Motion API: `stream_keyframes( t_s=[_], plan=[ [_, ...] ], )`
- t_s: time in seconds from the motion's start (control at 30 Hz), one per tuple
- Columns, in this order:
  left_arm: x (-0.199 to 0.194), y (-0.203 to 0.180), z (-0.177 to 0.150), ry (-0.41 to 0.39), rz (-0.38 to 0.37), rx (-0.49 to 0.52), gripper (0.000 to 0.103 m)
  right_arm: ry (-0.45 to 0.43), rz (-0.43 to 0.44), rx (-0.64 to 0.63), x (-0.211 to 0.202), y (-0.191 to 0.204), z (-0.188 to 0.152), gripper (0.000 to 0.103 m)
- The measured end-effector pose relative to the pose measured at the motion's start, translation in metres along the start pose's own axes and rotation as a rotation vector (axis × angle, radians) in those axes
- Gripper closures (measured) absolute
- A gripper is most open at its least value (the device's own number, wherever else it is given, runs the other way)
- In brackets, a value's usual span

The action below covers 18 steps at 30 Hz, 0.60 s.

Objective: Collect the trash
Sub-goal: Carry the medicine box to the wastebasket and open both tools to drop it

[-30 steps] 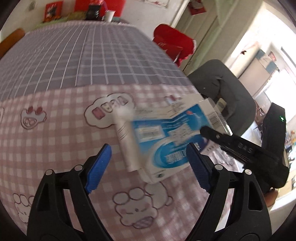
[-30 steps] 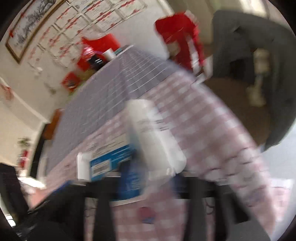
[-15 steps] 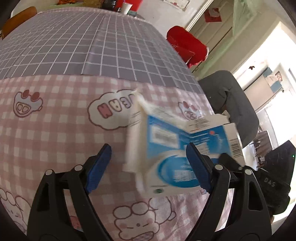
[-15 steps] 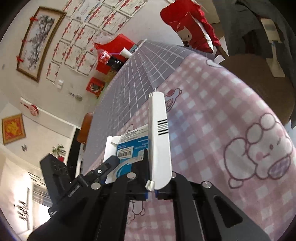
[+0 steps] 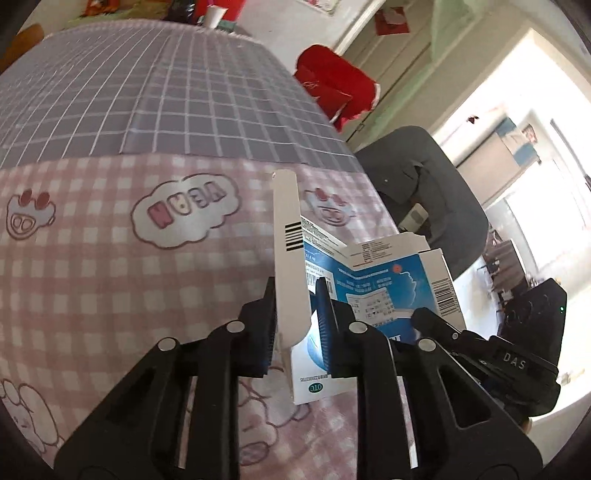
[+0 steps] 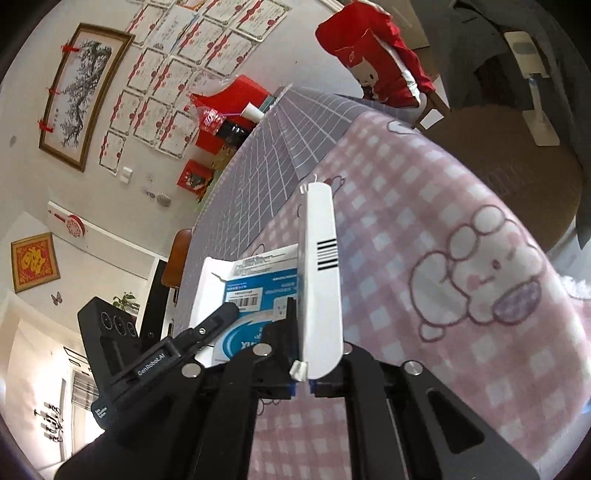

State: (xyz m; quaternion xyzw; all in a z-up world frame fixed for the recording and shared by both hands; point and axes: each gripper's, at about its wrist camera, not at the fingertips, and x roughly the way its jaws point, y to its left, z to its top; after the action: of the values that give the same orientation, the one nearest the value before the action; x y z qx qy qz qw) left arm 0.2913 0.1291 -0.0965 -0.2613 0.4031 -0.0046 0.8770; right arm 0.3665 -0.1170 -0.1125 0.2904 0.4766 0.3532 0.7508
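Note:
A flattened blue-and-white carton point(image 5: 388, 291) hangs above the pink checked tablecloth point(image 5: 110, 277), gripped from both sides. My left gripper point(image 5: 295, 295) is closing its jaws, and the blue pads press on the carton's white flap point(image 5: 288, 221), which stands edge-on between them. The right gripper point(image 5: 428, 321) reaches in from the right and grips the carton's far side. In the right wrist view my right gripper point(image 6: 314, 350) is shut on a white flap point(image 6: 321, 258) of the carton point(image 6: 258, 288). The left gripper point(image 6: 229, 314) comes in from the left there.
A grey checked cloth point(image 5: 147, 92) covers the far part of the table. Past its right edge stand a red bag point(image 5: 332, 81) and a grey-draped chair point(image 5: 424, 177). A paper cup point(image 5: 214, 14) and red boxes point(image 6: 229, 96) sit at the far end by the wall.
The left jaws have gone from wide open around the carton to closed on its white flap. The carton has turned so that the flap stands edge-on. The right gripper keeps its grip.

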Motion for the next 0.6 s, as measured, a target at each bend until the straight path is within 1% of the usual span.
stream_keyframes(
  t_s=[0.13, 0.37, 0.43, 0.5, 0.6],
  plan=[
    [0.002, -0.022, -0.003, -0.002, -0.020, 0.052, 0.084, -0.059, -0.022, -0.012, -0.027, -0.002, -0.008, 0.098],
    [0.005, -0.070, -0.023, 0.016, -0.081, 0.163, 0.084, -0.185, -0.103, -0.015, -0.080, -0.012, -0.023, 0.098],
    [0.007, -0.087, -0.030, 0.025, -0.094, 0.201, 0.083, -0.220, -0.127, -0.010, -0.099, -0.020, -0.029, 0.098],
    [0.009, -0.101, -0.038, 0.039, -0.116, 0.234, 0.083, -0.250, -0.142, 0.015, -0.116, -0.030, -0.034, 0.098],
    [0.016, -0.132, -0.051, 0.064, -0.144, 0.305, 0.083, -0.307, -0.163, 0.061, -0.147, -0.050, -0.044, 0.097]
  ],
)
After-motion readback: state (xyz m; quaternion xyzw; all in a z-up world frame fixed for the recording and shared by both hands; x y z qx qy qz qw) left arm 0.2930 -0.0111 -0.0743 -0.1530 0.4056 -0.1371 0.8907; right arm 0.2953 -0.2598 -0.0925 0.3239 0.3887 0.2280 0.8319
